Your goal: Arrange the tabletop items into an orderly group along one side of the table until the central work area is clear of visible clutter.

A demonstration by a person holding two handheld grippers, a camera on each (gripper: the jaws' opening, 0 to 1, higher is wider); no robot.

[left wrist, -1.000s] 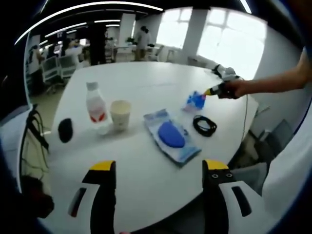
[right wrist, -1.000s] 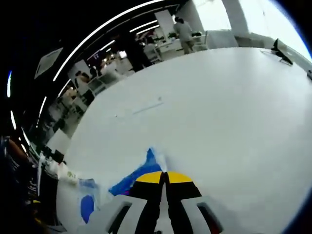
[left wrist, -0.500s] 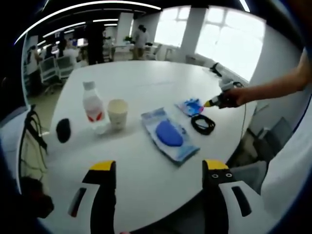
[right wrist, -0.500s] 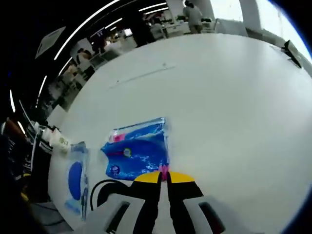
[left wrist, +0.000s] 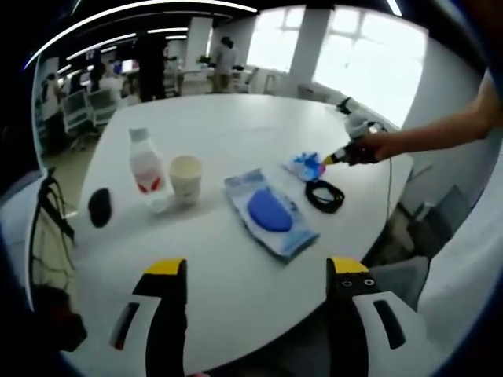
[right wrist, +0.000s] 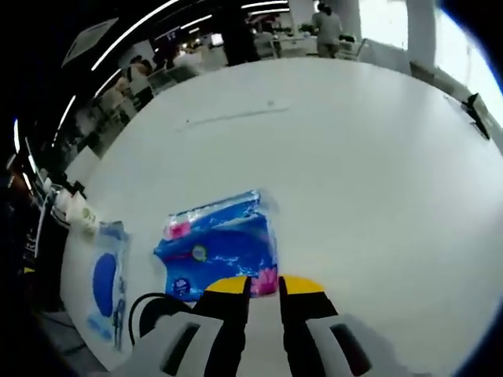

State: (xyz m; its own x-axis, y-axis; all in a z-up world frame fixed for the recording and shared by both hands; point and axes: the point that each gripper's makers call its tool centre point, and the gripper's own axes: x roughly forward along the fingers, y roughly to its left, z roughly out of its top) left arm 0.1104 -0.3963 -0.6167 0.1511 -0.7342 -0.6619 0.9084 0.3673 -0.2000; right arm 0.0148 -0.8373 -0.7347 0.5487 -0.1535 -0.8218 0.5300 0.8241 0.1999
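On the white table (left wrist: 236,259), the clutter lay in a loose row across the near half, as seen in the left gripper view: a dark oval object (left wrist: 100,207) at the far left, then a clear plastic bottle (left wrist: 148,170) with a red label standing upright, a paper cup (left wrist: 186,178) just beside it, a flat wet-wipe pack (left wrist: 269,213) with a blue oval lid, a coil of black cable (left wrist: 324,195), and a small blue tissue packet (left wrist: 306,165) near the table's right edge. The left gripper (left wrist: 256,271) hung over the near edge with its yellow-tipped jaws wide apart and nothing between them. The right gripper (left wrist: 339,155) (held in a person's outstretched hand (left wrist: 376,146)) reached in from the right, its tip at the blue packet.

From the right gripper view, the blue tissue packet (right wrist: 220,250) lay flat on the table (right wrist: 377,173), its near corner sitting between the tips of the right gripper (right wrist: 263,284). The jaws stood slightly apart, a narrow gap open between them; whether they pressed on the packet could not be told. The wet-wipe pack (right wrist: 104,284) and the black cable (right wrist: 145,310) lay to the left, with the bottle (right wrist: 63,202) and cup (right wrist: 83,216) farther off. Office desks and standing people filled the background.
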